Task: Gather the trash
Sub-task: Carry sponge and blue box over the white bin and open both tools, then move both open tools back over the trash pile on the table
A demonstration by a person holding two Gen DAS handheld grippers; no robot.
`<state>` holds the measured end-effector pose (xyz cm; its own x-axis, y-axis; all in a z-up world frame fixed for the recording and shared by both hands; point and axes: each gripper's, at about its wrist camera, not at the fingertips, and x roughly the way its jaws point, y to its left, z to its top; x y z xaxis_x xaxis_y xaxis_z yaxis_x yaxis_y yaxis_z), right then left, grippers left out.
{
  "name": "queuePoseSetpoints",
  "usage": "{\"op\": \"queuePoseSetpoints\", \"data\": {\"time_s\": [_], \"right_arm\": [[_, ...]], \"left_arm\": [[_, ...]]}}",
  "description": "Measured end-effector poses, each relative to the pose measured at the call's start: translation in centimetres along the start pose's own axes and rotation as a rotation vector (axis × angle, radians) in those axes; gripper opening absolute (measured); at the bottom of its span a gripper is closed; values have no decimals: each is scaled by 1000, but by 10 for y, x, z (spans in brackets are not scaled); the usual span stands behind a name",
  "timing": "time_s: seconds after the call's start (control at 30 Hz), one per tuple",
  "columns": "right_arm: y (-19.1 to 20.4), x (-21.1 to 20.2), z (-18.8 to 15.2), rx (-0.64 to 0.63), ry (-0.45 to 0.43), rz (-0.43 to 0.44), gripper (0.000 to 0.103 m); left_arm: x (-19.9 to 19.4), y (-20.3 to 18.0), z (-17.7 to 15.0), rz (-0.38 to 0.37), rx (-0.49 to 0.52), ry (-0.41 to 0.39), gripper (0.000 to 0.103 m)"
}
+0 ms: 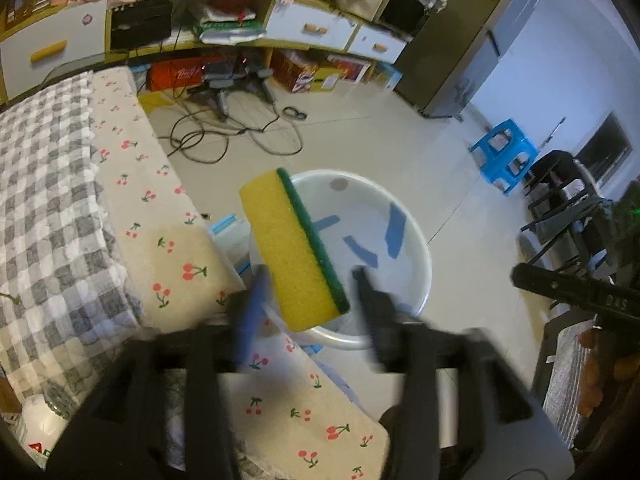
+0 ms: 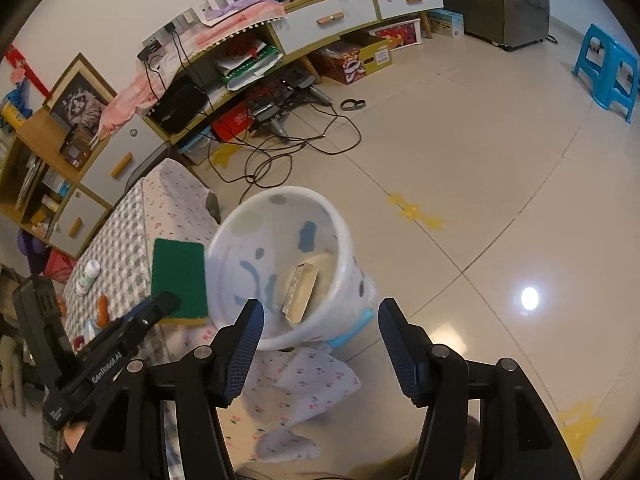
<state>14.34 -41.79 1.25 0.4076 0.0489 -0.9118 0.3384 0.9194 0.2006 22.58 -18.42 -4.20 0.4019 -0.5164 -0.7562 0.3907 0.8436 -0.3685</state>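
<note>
In the left wrist view the left gripper (image 1: pixel 308 292) has its fingers (image 1: pixel 250 312) spread apart, blurred, with a sponge (image 1: pixel 294 250) between them. No pad seems to press on it: there is a gap on the green side, and on the yellow side the blur hides whether the blue pad touches. The sponge hangs tilted just above the near rim of the bin (image 1: pixel 420 264), which looks like a release over the opening.

In the right wrist view the right gripper (image 2: pixel 320 332) also stands apart, with nothing between its fingers. It points down into the white bin (image 2: pixel 240 224), where a piece of cardboard (image 2: pixel 300 292) already lies against the inner wall. From this side the sponge (image 2: pixel 180 276) shows its green scouring face, beside the bin's rim, with the left gripper (image 2: pixel 160 308) just below it.

The sponge looks light, soft and springy, so it should compress under the pads and drop without harm; its broad faces, yellow foam against green scourer, are the natural place to pinch it. The cardboard looks thin, light and fairly stiff.

Beyond the bin, the tabletop (image 2: pixel 120 240) under a checked cloth carries a small white bottle (image 2: pixel 88 276) and a few orange bits, possibly more trash. Farther off, cables (image 2: pixel 280 152) trail over the tiled floor toward a low cabinet, and a blue stool (image 2: pixel 608 68) stands well apart.
</note>
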Motion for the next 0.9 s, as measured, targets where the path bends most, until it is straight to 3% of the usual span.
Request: {"op": "queuePoseSetpoints", "data": {"time_s": [0.03, 0.07, 0.2, 0.3, 0.53, 0.9], "right_arm": [[-4, -1, -1, 2, 0, -6, 61], [-4, -2, -1, 4, -1, -10, 62], [-10, -5, -1, 13, -6, -20, 65], [-8, -7, -2, 14, -5, -14, 65], [9, -7, -4, -23, 0, 2, 69], [47, -11, -16, -127, -26, -17, 85]], "left_arm": [[3, 0, 0, 29, -13, 18, 88], [3, 2, -1, 54, -27, 27, 91], [3, 10, -6, 113, -38, 56, 93], [-4, 13, -11, 145, -32, 55, 102], [-28, 18, -17, 160, -38, 34, 102], [-66, 43, -33, 221, -37, 34, 102]]}}
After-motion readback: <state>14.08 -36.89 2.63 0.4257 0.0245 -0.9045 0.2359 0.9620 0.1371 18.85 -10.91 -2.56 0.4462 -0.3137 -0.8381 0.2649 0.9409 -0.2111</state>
